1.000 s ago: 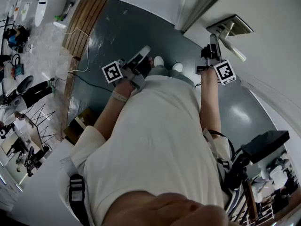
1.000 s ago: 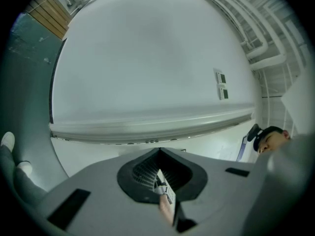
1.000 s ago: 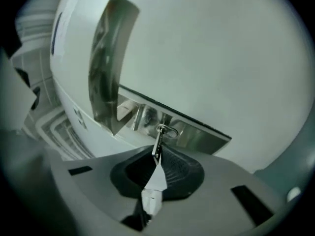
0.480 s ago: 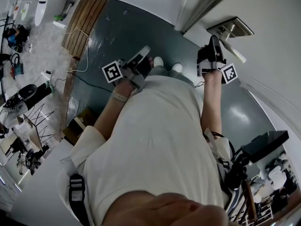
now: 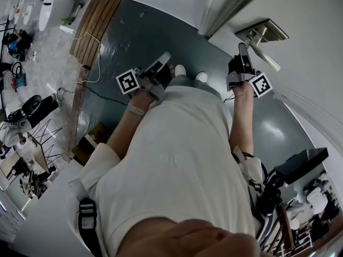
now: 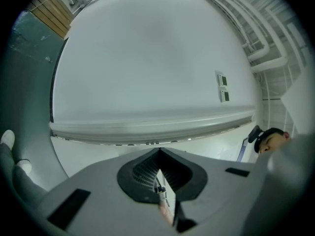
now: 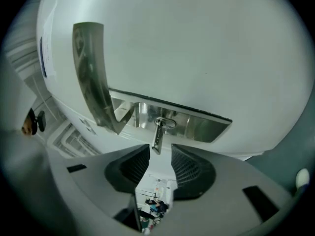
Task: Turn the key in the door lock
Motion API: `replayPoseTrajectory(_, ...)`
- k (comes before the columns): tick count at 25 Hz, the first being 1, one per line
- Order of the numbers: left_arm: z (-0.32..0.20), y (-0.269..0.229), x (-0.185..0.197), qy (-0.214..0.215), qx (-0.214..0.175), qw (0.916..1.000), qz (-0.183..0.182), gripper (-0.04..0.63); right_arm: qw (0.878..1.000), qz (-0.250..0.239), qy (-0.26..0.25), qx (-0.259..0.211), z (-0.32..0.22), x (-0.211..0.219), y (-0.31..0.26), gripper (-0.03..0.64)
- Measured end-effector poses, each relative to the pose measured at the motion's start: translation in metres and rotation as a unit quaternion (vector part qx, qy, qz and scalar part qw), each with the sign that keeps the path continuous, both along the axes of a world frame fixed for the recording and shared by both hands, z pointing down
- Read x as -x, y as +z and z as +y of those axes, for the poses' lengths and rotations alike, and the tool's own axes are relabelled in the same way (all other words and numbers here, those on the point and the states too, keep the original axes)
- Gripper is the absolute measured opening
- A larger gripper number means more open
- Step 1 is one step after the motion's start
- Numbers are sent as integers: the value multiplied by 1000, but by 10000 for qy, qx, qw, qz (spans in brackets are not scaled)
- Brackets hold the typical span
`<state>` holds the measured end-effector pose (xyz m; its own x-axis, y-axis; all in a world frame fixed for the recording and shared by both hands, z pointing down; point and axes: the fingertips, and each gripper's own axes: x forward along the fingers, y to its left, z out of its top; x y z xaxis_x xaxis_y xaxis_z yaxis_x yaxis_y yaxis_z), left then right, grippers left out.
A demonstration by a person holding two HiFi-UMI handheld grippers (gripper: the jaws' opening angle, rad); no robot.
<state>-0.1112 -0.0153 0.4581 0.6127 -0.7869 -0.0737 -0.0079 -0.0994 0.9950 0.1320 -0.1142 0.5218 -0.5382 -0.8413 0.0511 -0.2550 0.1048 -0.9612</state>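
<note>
Since a second ago the right gripper (image 7: 160, 150) has rolled slightly and its fingers have just been opening. They now stand apart, with the key (image 7: 158, 134) just ahead of their tips, seemingly untouched (it sticks out of the lock plate (image 7: 197, 124)). The left gripper (image 6: 158, 151) holds its fingers closed on nothing.

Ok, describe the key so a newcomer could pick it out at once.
Start at the white door, then find the shiny steel lock plate on it. The key sticks out of that plate, beside the bent lever handle. It is the only thin metal piece there; the handle is broad.
</note>
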Motion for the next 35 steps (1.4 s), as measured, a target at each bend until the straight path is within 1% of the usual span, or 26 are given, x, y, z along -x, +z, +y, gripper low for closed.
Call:
replayPoseTrajectory(1,0,0,1,0,-2,10000,11,6,9995,301,-119,-69,4,1,-1,123)
replayPoseTrajectory(2,-1,0,1,-3,1,10000,23,6,9969,730,-240,-195,8,1,-2,126)
replayPoseTrajectory(3,-1,1,2,-6,5,10000,36,6,9903,1291,-351,-369,11,1,-4,127)
replayPoseTrajectory(4,-2,1,2,-9,6,10000,50,6,9777,1970,-443,-570,14,-1,-5,127)
replayPoseTrajectory(5,-3,2,2,-9,8,10000,65,6,9561,2773,-529,-788,17,-3,-5,127)
replayPoseTrajectory(6,-3,2,1,-7,12,10000,84,6,9224,3670,-630,-1028,19,-5,-6,127)
replayPoseTrajectory(7,-3,3,1,-3,21,9999,103,6,8764,4581,-746,-1282,22,-5,-6,127)
replayPoseTrajectory(8,-4,4,1,4,31,9999,120,6,8219,5417,-863,-1538,23,-4,-8,127)
replayPoseTrajectory(9,-5,5,1,9,41,9999,134,6,7649,6115,-967,-1779,24,0,-11,127)
replayPoseTrajectory(10,-5,6,1,11,48,9999,145,6,7105,6667,-1052,-1993,25,4,-14,127)
replayPoseTrajectory(11,-6,7,1,11,52,9999,156,6,6601,7106,-1119,-2165,25,8,-17,127)
replayPoseTrajectory(12,-6,8,0,10,53,9998,170,6,6134,7469,-1167,-2286,26,9,-18,127)
replayPoseTrajectory(13,-6,8,0,8,49,9998,185,6,5704,7774,-1195,-2366,25,10,-19,127)
replayPoseTrajectory(14,-6,8,-1,6,40,9998,196,6,5314,8029,-1214,-2412,24,9,-18,127)
replayPoseTrajectory(15,-6,7,-1,3,31,9998,203,6,4972,8237,-1238,-2431,23,9,-17,127)
replayPoseTrajectory(16,-6,7,0,0,25,9998,205,6,4690,8396,-1274,-2426,20,8,-15,127)
replayPoseTrajectory(17,-5,7,1,-7,25,9998,207,6,4479,8510,-1324,-2400,18,7,-12,127)
replayPoseTrajectory(18,-5,7,2,-18,31,9998,211,6,4332,8588,-1384,-2358,16,6,-8,127)
replayPoseTrajectory(21,-3,7,5,-60,76,9997,238,6,4039,8750,-1508,-2203,10,0,-2,127)
replayPoseTrajectory(24,-1,10,6,-85,139,9995,281,6,3660,8934,-1502,-2131,3,-6,0,127)
replayPoseTrajectory(25,-1,10,6,-81,145,9994,294,6,3554,8981,-1485,-2124,0,-8,1,127)
replayPoseTrajectory(26,-1,10,5,-71,142,9994,304,6,3479,9015,-1468,-2114,-2,-9,1,127)
replayPoseTrajectory(29,-4,10,5,-42,127,9994,314,6,3309,9094,-1463,-2050,-8,-12,1,127)
replayPoseTrajectory(33,-7,11,5,-17,163,9992,372,6,2942,9206,-1601,-2008,-13,-9,2,127)
replayPoseTrajectory(34,-8,11,4,-11,163,9991,384,6,2902,9216,-1613,-2009,-15,-8,1,127)
replayPoseTrajectory(35,-9,10,4,-5,158,9991,390,6,2899,9217,-1605,-2015,-16,-9,0,127)
